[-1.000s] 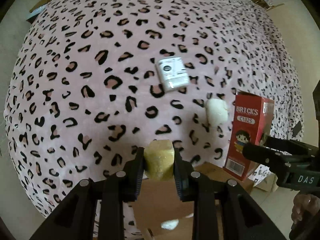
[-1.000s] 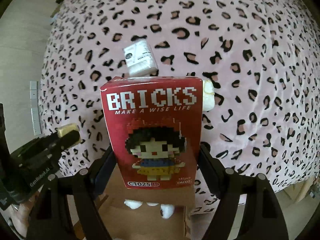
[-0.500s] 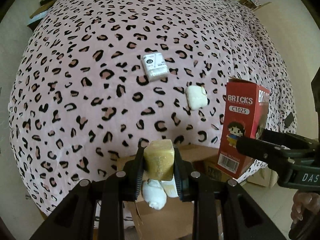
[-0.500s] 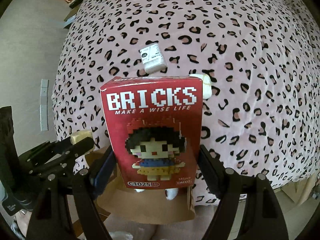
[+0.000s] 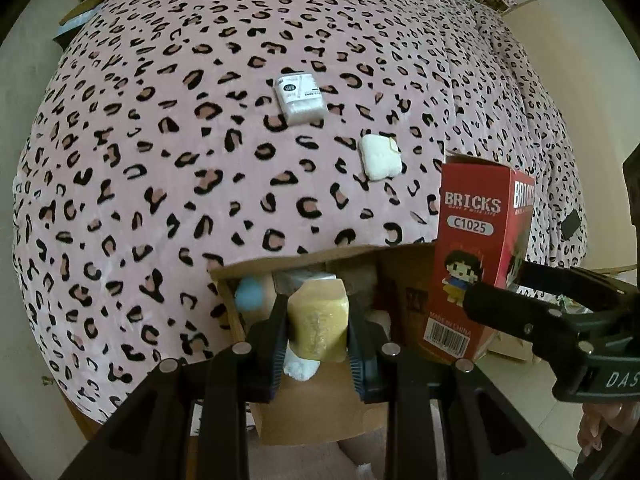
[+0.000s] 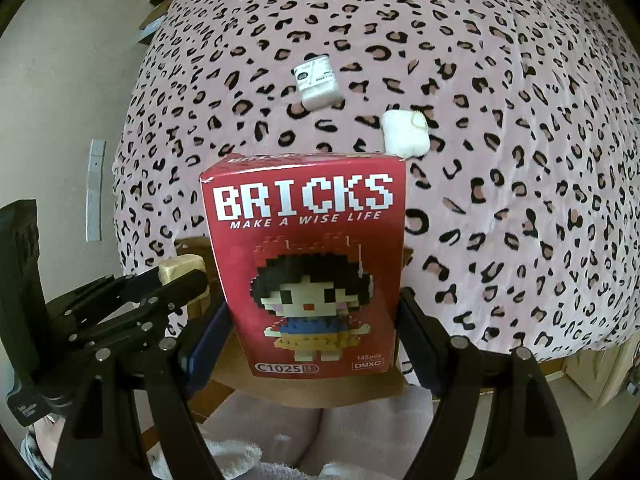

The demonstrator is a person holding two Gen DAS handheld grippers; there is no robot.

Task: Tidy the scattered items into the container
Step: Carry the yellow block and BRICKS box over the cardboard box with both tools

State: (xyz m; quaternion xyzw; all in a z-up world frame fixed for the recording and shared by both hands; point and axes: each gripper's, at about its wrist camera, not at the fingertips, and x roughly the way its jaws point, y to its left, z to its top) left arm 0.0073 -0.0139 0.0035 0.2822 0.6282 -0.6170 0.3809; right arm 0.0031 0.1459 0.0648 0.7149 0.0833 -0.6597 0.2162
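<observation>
On my left I have the left gripper (image 5: 318, 330) pinching a yellow sponge block (image 5: 318, 320) between its two jaws; the block stands with its long axis up and down, rising out of the jaws above the open cardboard box (image 5: 296, 258). Down inside the box I can make out a pale blue ball (image 5: 249, 295) toward its left wall and something white and fluffy (image 5: 301, 367) just under the sponge; the rest of the contents I cannot identify. The box sits against the near edge of the bed, which is covered by a pink leopard-print blanket (image 5: 160, 140).

Moving right across the blanket, a white labelled packet (image 5: 301, 98) lies flat near the middle of the bed, its long axis running away from me and slightly left. Just right of it and nearer the bed's near edge lies a small white pad (image 5: 380, 157), well apart from the box.

On my right, the right gripper (image 6: 316, 336) clamps a red BRICKS box (image 6: 308, 264) by its two narrow sides, jaws pressed against it. The carton stands upright, long axis vertical, printed front facing my right camera, held over the cardboard box's right side.
</observation>
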